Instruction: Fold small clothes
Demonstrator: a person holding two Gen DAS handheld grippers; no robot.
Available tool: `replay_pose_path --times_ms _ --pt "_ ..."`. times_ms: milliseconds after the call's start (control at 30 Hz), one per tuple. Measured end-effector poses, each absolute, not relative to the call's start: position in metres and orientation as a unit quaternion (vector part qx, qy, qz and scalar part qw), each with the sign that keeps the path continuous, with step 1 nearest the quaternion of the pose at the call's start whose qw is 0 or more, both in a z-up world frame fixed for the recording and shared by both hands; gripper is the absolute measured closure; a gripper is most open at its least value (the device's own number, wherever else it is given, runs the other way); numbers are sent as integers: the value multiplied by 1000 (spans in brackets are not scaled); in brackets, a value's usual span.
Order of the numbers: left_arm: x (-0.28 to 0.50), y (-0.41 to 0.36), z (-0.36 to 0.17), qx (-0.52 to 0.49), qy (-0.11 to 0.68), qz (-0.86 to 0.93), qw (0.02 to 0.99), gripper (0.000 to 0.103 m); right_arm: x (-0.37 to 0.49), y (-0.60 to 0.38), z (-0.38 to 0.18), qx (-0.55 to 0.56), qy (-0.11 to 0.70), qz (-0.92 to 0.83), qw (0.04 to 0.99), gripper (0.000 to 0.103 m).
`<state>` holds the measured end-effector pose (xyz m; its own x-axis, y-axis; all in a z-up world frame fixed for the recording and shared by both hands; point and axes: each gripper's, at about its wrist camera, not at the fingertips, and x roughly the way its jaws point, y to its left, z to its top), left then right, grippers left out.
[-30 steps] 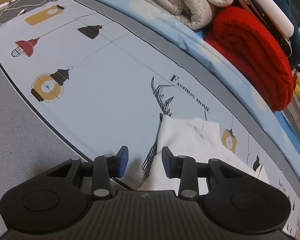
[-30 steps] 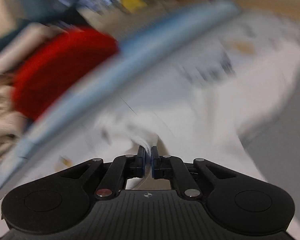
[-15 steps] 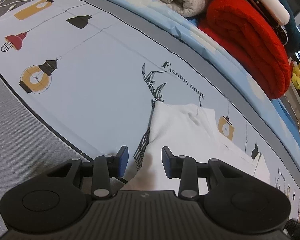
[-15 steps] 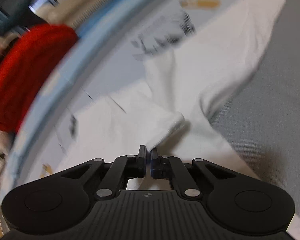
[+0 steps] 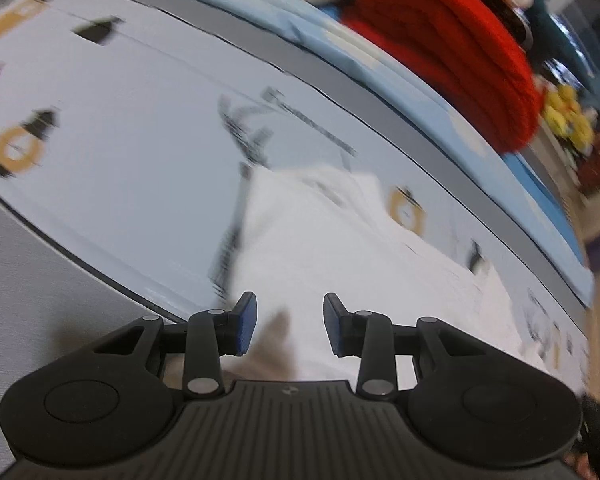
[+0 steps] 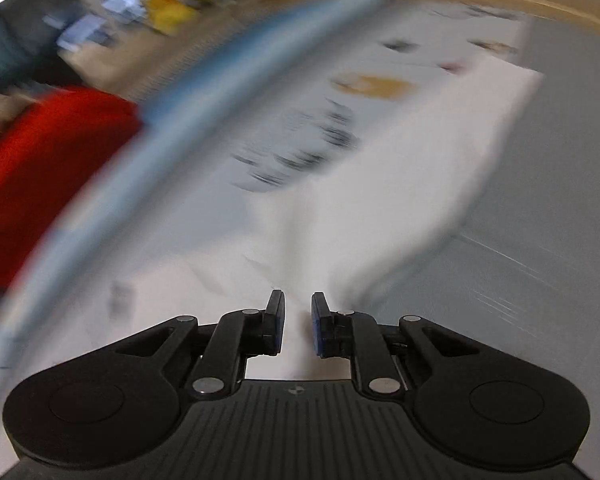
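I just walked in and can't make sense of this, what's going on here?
A person is folding a small white garment on a printed light-blue sheet, using a hand-held gripper in each hand. The left hand-held gripper is open over the garment's near edge, holding nothing. The right hand-held gripper is partly open above the white cloth, also gripping nothing. Both views are motion-blurred. A red blanket lies rolled at the back.
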<state>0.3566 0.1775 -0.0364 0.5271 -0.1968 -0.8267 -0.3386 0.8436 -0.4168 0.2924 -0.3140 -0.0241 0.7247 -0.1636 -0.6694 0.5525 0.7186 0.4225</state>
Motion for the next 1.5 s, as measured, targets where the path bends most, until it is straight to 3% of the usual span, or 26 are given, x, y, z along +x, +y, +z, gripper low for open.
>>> replay_pose_path --times_ms 167,200,233,367,433,533,633,733,1100,1500 --pt "355 173 -66 -238 543 72 802 67 312 -326 -48 358 375 -127 846 83" --pt "354 175 -71 -234 549 82 798 82 315 -331 -57 360 403 -138 830 81" --pt "354 176 -71 -231 550 88 798 84 315 -334 -62 353 429 -151 818 81" --pt "353 165 -47 -232 512 77 823 81 314 -344 -63 350 442 -170 808 80" --pt "357 156 -49 -221 517 56 825 74 312 -344 -51 338 429 -157 823 80" --pt "358 149 -72 -201 558 69 802 74 310 -357 -40 342 415 -161 828 80" --pt "358 144 -57 -185 537 68 820 73 315 -384 -41 352 408 -185 822 80" --pt "355 133 -41 -177 508 50 841 61 317 -415 -46 361 397 -206 818 80" --pt "354 82 -39 -107 512 -13 852 60 296 -508 -58 374 372 -261 808 79" --pt "362 63 -52 -106 521 -30 847 60 292 -597 -83 436 331 -290 785 73"
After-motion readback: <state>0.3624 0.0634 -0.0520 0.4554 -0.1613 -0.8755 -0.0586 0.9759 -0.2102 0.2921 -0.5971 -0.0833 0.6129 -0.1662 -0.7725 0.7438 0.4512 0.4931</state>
